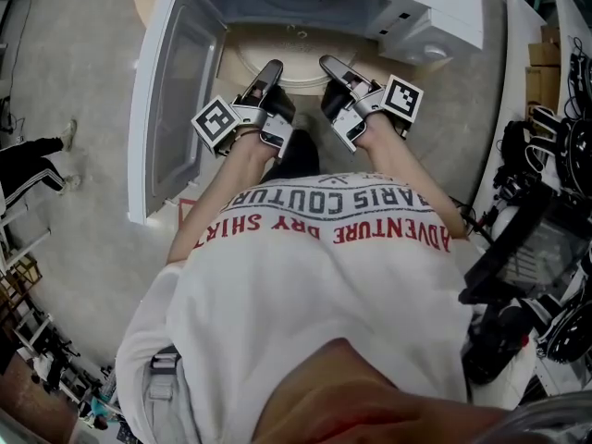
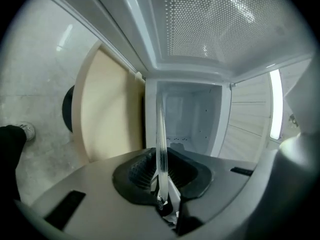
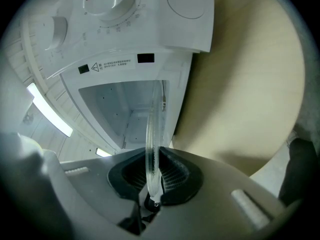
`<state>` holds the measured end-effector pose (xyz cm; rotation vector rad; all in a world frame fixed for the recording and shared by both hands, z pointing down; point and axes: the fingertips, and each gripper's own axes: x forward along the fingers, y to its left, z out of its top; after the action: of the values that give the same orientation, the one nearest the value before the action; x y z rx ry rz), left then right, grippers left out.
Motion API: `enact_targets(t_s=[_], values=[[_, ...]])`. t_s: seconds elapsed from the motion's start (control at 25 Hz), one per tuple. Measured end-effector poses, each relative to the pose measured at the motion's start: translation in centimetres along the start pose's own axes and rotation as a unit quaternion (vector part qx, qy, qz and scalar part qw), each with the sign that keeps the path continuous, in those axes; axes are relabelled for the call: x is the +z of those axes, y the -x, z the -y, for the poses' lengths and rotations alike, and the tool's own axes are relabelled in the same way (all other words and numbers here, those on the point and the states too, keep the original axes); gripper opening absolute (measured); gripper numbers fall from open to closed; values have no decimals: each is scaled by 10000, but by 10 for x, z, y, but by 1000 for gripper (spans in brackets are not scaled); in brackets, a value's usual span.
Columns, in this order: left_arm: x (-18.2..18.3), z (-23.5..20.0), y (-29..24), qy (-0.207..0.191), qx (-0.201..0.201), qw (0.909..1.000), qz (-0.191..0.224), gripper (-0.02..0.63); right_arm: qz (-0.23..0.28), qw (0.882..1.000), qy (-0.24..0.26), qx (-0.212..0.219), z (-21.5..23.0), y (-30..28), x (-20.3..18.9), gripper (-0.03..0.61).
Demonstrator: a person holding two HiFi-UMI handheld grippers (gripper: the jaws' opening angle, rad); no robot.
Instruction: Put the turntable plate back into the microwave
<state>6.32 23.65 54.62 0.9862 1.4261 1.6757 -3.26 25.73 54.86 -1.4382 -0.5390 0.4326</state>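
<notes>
Glass turntable plate (image 2: 161, 134) is clamped edge-on by my left gripper (image 2: 162, 184) and right gripper (image 3: 151, 181) alike, just outside the microwave (image 1: 435, 12) mouth; its cavity lies straight ahead.
</notes>
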Motion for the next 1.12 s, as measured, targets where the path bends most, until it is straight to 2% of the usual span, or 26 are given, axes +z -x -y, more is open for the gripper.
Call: enact_targets(t_s=[0.16,0.52,0.84,1.12], values=[[-3,-2,-1,85,-10,9999,59,25,21,10000,-9,22,-1,0,1,23],[-1,9,-1,103,-298,9994,111,25,-7,9999,102,125,-11,-2,1,25],[17,24,-26,53,-298,9995,80,25,161,9996,100,185,-26,-21,23,26],[24,27,-38,194,-302,9993,74,26,235,9995,35,207,-29,-29,33,25]])
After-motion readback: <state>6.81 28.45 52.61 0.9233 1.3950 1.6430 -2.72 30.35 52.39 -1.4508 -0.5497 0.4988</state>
